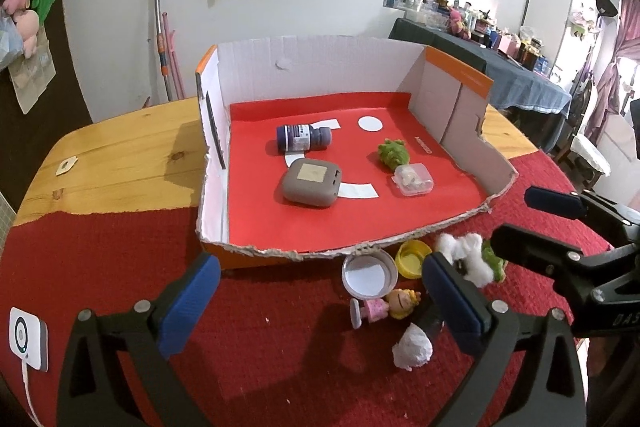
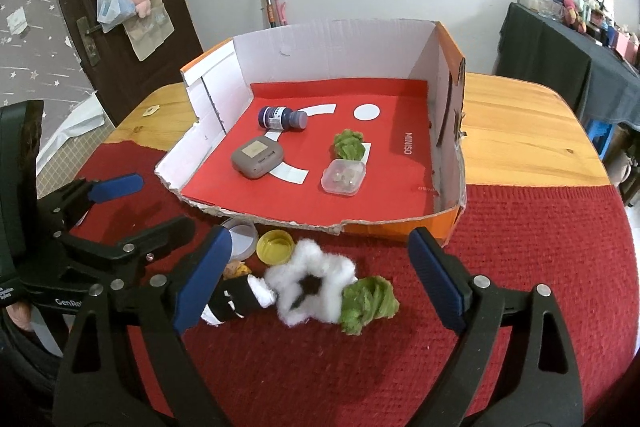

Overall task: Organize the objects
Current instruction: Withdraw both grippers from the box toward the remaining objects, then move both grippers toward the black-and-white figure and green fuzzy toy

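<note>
Hovering wide and empty, both jaws apart: left hand-held gripper (image 1: 320, 307), right hand-held gripper (image 2: 320, 279). Between picks; next likely grab scrunchie (image 2: 316, 281) near worktop's front edge, into box (image 2: 340, 39).

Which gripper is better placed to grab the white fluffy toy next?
Probably right. The white fluffy toy lies between the right gripper's wide-spread, empty fingers. The left gripper, open and empty, frames the doll and round lid instead.
</note>
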